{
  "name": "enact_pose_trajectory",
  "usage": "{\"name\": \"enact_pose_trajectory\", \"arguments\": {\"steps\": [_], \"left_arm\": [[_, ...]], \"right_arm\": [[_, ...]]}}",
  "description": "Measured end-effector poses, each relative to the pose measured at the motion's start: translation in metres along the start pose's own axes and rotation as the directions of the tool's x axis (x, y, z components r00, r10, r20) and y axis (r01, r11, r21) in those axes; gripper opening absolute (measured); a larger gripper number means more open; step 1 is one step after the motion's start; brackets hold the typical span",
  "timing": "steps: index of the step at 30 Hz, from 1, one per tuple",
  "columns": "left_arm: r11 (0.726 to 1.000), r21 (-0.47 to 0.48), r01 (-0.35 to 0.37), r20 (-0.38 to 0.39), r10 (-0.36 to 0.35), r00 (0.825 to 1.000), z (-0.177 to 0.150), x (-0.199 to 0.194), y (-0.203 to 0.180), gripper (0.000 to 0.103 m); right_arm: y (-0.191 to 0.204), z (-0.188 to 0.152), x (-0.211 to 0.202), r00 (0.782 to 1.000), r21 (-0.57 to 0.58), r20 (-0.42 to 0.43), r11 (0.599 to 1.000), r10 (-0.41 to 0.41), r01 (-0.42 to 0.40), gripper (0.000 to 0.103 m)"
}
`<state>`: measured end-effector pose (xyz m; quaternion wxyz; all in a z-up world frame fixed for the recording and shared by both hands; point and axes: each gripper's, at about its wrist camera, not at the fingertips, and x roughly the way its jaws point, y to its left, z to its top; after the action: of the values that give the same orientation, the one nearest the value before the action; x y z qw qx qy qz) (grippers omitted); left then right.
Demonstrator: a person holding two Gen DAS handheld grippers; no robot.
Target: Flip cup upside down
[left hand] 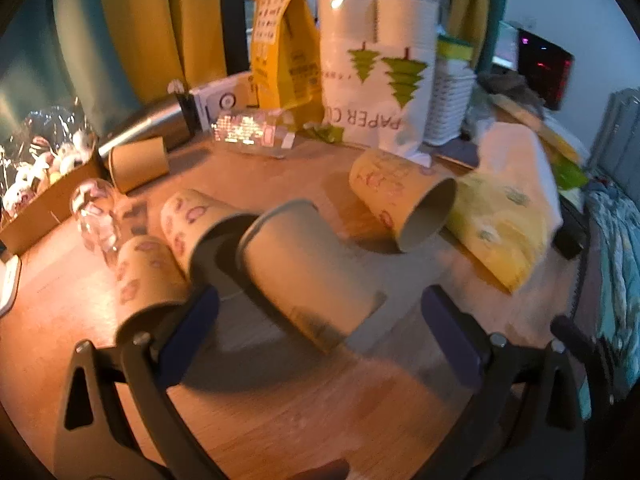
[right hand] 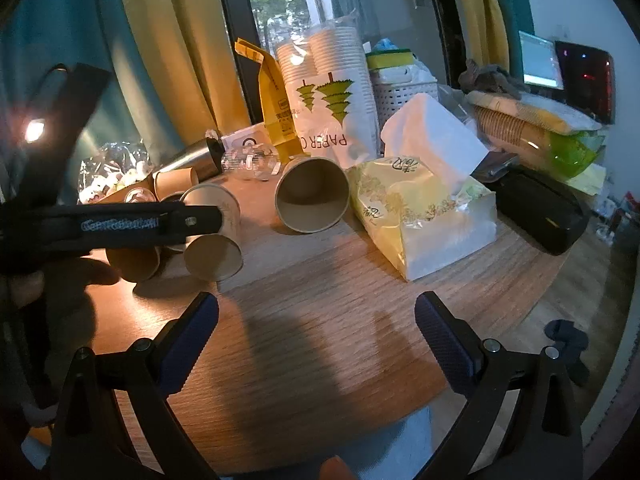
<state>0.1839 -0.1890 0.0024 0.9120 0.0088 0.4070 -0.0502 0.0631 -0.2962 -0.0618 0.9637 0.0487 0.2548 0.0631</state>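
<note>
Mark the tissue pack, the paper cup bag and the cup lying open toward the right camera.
Tissue pack (right hand: 420, 216): right wrist view, on its yellow-green wrapper.
Paper cup bag (right hand: 332, 116): right wrist view, on the printed front below the green trees.
Cup (right hand: 312, 196): right wrist view, on its inner wall inside the open mouth.

Paper cups (left hand: 304, 268) lying on table (left hand: 280, 400), tissue pack (left hand: 500, 224) right, cup bag (left hand: 376, 80) behind

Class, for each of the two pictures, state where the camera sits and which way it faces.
Left wrist: on the left gripper, low over the table, facing a lying grey cup; its open fingers show.
Right wrist: on the right gripper, higher, facing the window; open fingers and the left gripper show.
Shared: paper-cup bag, tissue pack.
</note>
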Motion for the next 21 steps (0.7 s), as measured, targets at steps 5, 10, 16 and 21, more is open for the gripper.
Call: {"name": "enact_pose_trajectory", "arguments": {"steps": [5, 10, 16, 21], "left_arm": [[0.999, -0.018, -0.044, -0.031, 0.044, 0.999, 0.007, 0.021, -0.005, 0.102], [0.997, -0.075, -0.026, -0.073, 0.021, 0.997, 0.009, 0.034, 0.003, 0.100], [0.994, -0.099, 0.035, -0.111, -0.046, 0.993, 0.006, 0.043, 0.007, 0.070], [0.989, -0.115, 0.095, -0.103, -0.107, 0.989, 0.000, 0.035, 0.011, 0.064]], "right_arm": [[-0.006, 0.001, 0.003, 1.000, -0.020, 0.007, 0.999, 0.030, -0.029, 0.100], [-0.007, 0.000, 0.006, 0.998, -0.029, 0.011, 0.998, 0.054, -0.053, 0.100], [-0.005, -0.001, 0.005, 0.998, -0.043, 0.016, 0.997, 0.062, -0.061, 0.100], [0.004, -0.003, 0.001, 0.998, -0.059, 0.025, 0.996, 0.062, -0.061, 0.100]]}}
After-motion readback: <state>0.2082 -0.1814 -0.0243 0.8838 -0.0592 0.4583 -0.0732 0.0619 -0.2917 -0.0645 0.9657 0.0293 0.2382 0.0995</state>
